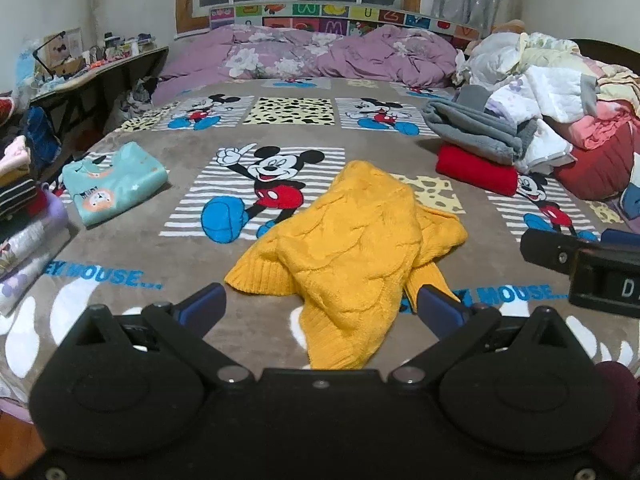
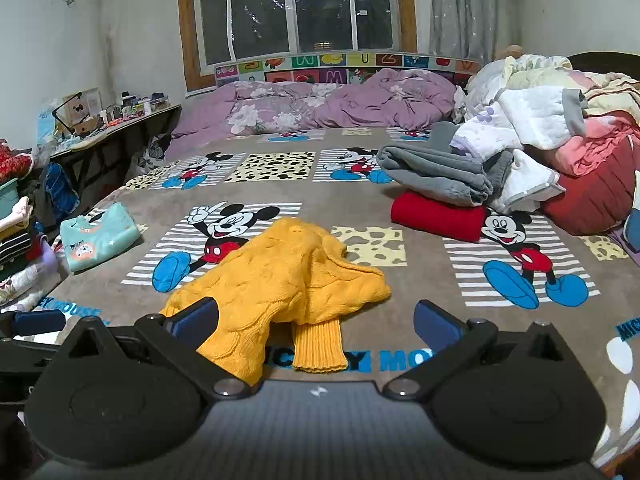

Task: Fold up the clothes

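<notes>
A yellow cable-knit sweater (image 1: 348,248) lies crumpled on the brown cartoon-mouse blanket (image 1: 132,240), its ribbed cuffs and hem toward me. My left gripper (image 1: 320,308) hovers open just short of its near hem, blue fingers (image 1: 202,306) spread wide on either side, nothing between the pads. In the right wrist view the sweater (image 2: 276,280) sits left of centre; my right gripper (image 2: 316,322) is open above the blanket (image 2: 420,280), its left finger (image 2: 196,320) over the sweater's near edge, a ribbed cuff (image 2: 318,346) lying between the fingers untouched. The right gripper's body (image 1: 580,264) shows at the left view's right edge.
A folded mint child's top (image 1: 114,182) lies at the left. Folded red and grey garments (image 1: 476,148) sit at the right before a heap of unfolded laundry (image 1: 560,88). Stacked folded clothes (image 1: 24,220) line the left edge. A purple quilt (image 1: 304,54) is at the headboard.
</notes>
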The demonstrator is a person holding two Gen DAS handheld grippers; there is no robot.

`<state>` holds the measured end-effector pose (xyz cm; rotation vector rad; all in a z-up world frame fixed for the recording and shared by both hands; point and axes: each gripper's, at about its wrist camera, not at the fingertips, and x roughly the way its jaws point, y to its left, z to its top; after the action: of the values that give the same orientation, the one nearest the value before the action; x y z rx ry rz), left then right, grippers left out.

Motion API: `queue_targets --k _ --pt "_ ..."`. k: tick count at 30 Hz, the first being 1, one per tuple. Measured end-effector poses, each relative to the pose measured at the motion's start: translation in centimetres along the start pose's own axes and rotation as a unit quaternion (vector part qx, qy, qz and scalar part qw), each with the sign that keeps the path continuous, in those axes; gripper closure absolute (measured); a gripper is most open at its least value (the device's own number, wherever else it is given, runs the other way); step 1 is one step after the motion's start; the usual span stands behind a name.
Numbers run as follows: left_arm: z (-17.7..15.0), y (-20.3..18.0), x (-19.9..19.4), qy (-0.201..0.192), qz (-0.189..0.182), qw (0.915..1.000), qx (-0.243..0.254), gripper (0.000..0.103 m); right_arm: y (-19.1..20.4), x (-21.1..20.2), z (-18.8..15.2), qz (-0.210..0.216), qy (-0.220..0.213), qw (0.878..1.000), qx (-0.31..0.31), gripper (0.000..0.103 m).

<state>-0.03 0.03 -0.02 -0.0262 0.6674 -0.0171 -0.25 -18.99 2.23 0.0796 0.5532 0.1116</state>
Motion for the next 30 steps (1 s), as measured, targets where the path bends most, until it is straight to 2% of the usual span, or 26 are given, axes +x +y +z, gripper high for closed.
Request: queue_targets --k 30 --pt "-0.24 -0.01 -0.19 0.0 0.002 1.0 0.004 0.0 0.22 -0.09 -0.49 -0.004 0.0 1.0 -0.006 0.0"
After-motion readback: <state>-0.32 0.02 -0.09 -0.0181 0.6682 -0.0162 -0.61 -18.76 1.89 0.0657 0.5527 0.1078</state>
